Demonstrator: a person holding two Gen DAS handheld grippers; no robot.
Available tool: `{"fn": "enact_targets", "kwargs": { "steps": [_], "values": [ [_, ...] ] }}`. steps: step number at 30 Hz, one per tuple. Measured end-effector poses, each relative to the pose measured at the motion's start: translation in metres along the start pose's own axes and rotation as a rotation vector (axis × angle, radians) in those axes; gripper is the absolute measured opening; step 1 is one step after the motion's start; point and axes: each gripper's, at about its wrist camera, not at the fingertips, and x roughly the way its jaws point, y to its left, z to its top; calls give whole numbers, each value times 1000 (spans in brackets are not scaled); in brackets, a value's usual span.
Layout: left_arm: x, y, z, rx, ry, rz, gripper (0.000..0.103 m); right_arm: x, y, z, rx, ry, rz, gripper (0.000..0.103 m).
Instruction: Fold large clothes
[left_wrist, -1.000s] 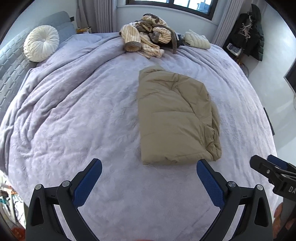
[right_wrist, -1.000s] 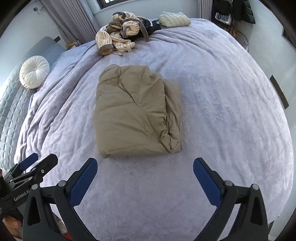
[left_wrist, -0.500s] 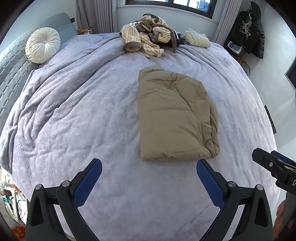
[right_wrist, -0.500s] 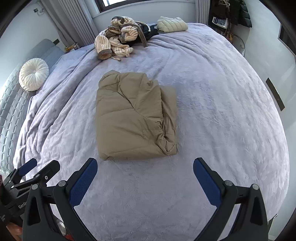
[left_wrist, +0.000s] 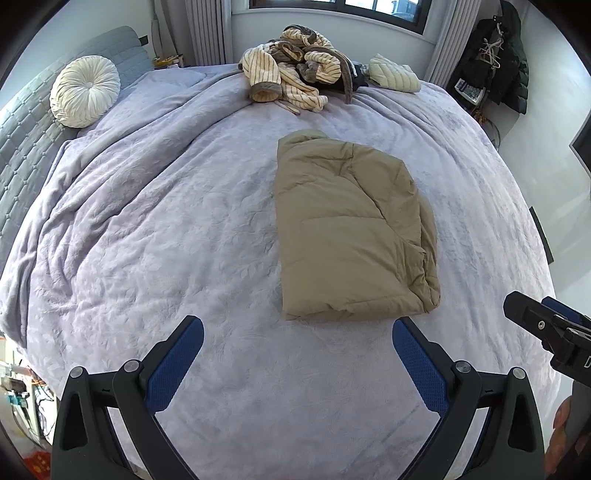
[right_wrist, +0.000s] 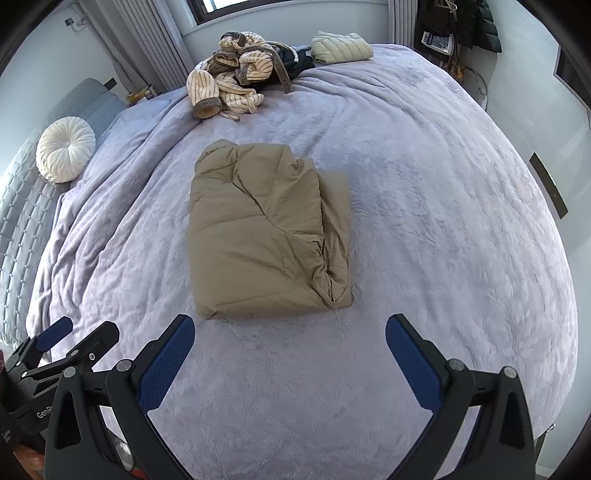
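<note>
A tan padded jacket lies folded into a rectangle in the middle of the lilac bed cover. My left gripper hangs open over the bed's near side, short of the jacket's near edge, with nothing between its blue pads. My right gripper is open too, just before the jacket's near edge and apart from it. Each gripper shows at the other view's edge: the right gripper, the left gripper.
A heap of striped cream clothes and a folded pale quilted jacket lie at the bed's far side. A round white cushion leans on the grey headboard at left. Dark coats hang at far right.
Both grippers have drawn back and risen a little, so the jacket sits farther off in both views. The jacket itself has not moved. Both stay open.
</note>
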Motion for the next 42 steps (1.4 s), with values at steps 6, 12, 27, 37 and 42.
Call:
{"fn": "enact_targets", "kwargs": {
  "steps": [6,12,27,37,42],
  "values": [
    [0,0,0,2,0,2,102,1,0,1,-6,-1,-1,103],
    [1,2,0,0,4,3,102,1,0,3,-9,-1,-1,103],
    [5,8,5,3,12,4,102,1,3,0,-6,-2,-6,103],
    [8,9,7,7,13,5,102,1,3,0,-5,-2,-7,103],
    [9,9,8,7,14,5,102,2,2,3,-9,0,-6,103]
  ]
}}
